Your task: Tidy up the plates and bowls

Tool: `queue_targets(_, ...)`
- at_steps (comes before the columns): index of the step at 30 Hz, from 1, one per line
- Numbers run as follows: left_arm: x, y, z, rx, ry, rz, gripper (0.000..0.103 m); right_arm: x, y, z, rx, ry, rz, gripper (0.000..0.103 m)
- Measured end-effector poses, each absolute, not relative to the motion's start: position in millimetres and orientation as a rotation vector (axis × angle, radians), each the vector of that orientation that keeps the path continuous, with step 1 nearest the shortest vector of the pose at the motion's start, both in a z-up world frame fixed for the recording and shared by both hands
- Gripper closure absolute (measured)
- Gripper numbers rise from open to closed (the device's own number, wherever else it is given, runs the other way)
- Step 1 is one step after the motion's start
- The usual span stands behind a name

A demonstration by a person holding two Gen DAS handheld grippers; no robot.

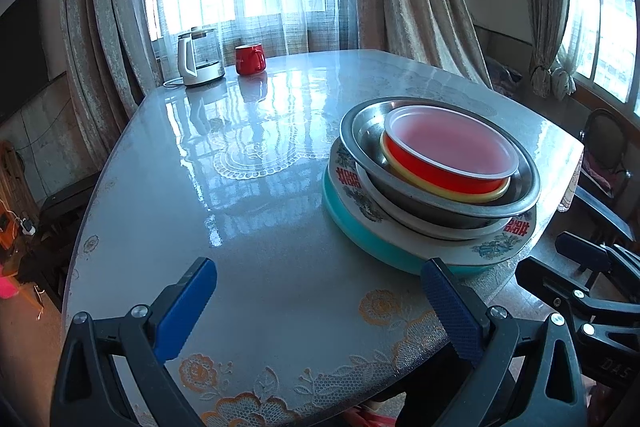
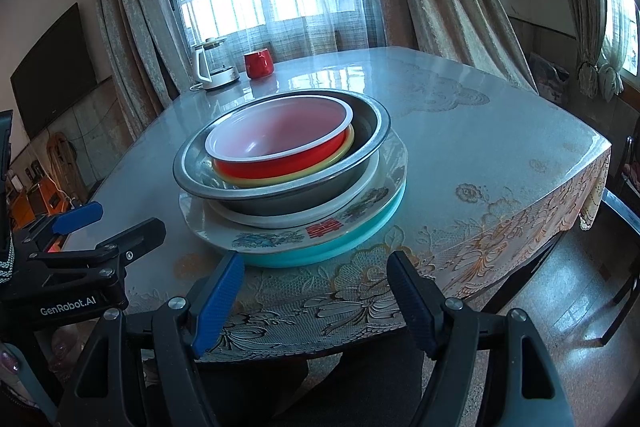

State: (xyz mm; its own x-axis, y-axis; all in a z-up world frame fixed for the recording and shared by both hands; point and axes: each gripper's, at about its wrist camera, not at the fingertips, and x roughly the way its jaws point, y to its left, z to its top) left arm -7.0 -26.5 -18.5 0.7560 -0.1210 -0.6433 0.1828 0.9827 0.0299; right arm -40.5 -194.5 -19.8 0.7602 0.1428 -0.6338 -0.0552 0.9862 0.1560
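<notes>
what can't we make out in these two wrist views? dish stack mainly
- Yellow dish: only its rim shows in both views; the red bowl nested in it hides the rest.
- White plate: mostly covered by the steel basin, both views.
- Teal plate: only an edge shows under the floral plate; its face is hidden.
- Kettle contents: too small and backlit by the window.
- Whether further dishes sit between layers: cannot tell.

Both wrist views angled down from the table's [image 1: 280, 287] near edge, sharing the dish stack [image 2: 288, 163], window behind.
</notes>
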Motion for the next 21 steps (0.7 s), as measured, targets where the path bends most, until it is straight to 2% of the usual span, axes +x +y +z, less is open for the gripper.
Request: queue_targets(21,-5.6,-27.0,-21.5,0.095,0.708,-0.180,0.000,-39.1,-196.2,-21.8,0.144,0.707,0.106,0.028)
